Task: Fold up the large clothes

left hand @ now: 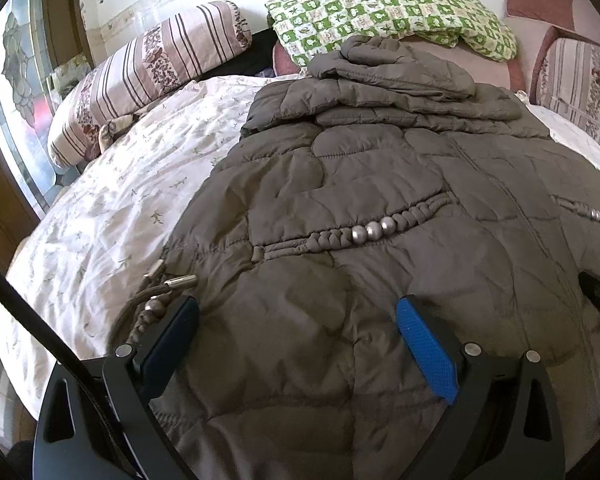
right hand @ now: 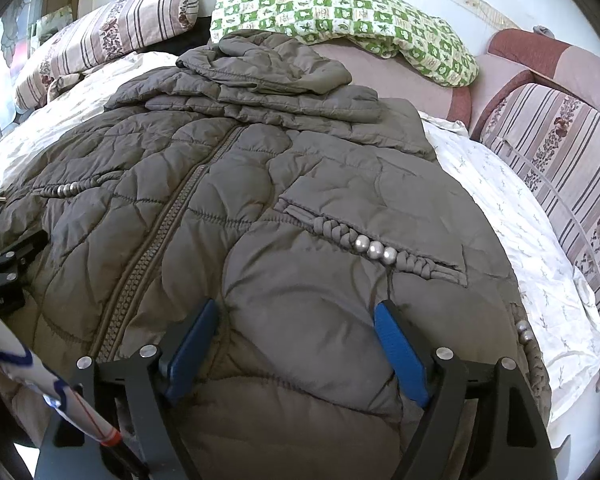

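The quilted grey-brown jacket (right hand: pixel 260 208) lies zipped on the bed (left hand: pixel 100 208), long axis running from both spread, empty grippers, left gripper (left hand: pixel 296 320) and right gripper (right hand: pixel 296 320), at its hem toward the headboard-end hood.

Quilted jacket (right hand: pixel 284 216) flat on the bedsheet (right hand: pixel 512 216), hood (right hand: pixel 268 68) toward the pillows (right hand: pixel 340 12) behind.

white floral sheet (left hand: pixel 100 208) | striped pillow (left hand: pixel 148 64) | green checked pillow (right hand: pixel 340 12)
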The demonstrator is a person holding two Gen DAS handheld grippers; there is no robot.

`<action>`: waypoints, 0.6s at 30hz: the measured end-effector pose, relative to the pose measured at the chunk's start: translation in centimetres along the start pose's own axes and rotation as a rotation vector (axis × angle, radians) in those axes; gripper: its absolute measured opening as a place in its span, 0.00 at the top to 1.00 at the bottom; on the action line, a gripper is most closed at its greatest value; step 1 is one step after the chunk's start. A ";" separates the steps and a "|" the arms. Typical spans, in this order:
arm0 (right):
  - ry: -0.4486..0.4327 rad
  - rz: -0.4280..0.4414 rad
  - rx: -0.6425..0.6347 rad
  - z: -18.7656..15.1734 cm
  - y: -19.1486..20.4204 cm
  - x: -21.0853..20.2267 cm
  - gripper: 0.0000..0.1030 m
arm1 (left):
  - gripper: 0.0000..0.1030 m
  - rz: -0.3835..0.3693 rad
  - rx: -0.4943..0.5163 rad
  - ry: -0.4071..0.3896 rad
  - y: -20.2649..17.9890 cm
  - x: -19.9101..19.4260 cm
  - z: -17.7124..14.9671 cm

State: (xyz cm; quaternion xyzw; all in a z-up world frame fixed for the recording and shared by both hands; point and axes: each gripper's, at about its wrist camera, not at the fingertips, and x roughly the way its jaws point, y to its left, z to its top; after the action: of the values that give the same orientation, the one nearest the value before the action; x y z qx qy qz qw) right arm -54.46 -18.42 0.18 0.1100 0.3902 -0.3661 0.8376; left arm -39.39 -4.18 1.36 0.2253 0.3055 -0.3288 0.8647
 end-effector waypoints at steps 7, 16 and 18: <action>-0.004 0.067 0.035 -0.4 -1.5 -1.8 0.17 | 0.04 -0.026 -0.057 -0.015 3.4 -3.3 -0.9; -0.089 0.061 0.214 -0.5 -7.9 -5.7 0.16 | 0.05 -0.064 -0.417 0.070 14.6 -4.1 -3.0; -0.079 0.045 0.260 -0.9 -10.0 -5.7 0.16 | 0.09 -0.139 -0.525 0.107 16.7 -3.3 -3.5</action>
State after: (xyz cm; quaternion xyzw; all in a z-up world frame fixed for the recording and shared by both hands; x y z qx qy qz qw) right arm -64.38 -22.09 4.80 0.2120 0.3034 -0.3988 0.8390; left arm -30.90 10.74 4.26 -0.0108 0.4403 -0.2843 0.8516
